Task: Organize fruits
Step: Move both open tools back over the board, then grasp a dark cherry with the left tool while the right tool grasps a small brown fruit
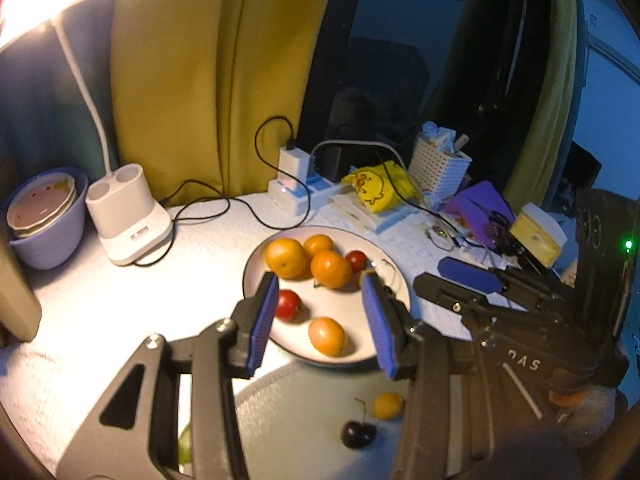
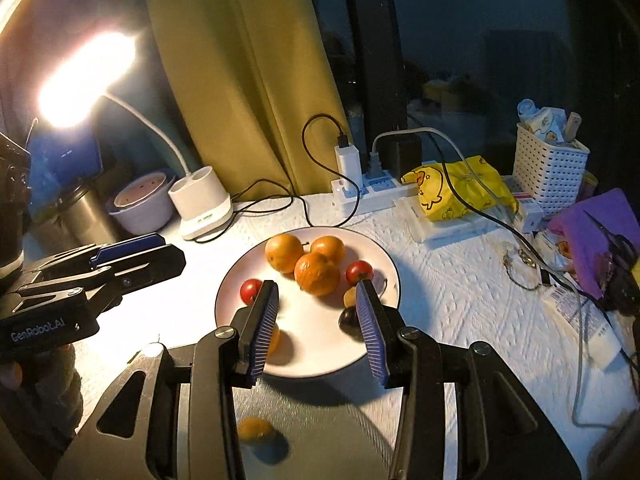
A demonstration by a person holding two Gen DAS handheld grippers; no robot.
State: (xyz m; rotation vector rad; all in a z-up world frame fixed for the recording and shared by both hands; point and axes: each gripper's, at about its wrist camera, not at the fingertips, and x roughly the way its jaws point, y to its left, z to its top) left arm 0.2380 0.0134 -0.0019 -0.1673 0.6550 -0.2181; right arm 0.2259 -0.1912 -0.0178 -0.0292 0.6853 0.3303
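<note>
Left hand-held gripper and right hand-held gripper: blue pads partly apart, gripping nothing, above round white plate. On plate: three oranges, two red cherry tomatoes. Nearer, grey plate with dark cherry, on white table.

Plate sits mid-desk; on it, three oranges clustered at its far side, one tomato to their right, another tomato at its left part. A second dish lies nearer, touching the plate's near rim, holding a cherry. Lamp base stands at the desk's far left, bowl left of it. Power strip lies along the far edge, basket toward the far right corner.
</note>
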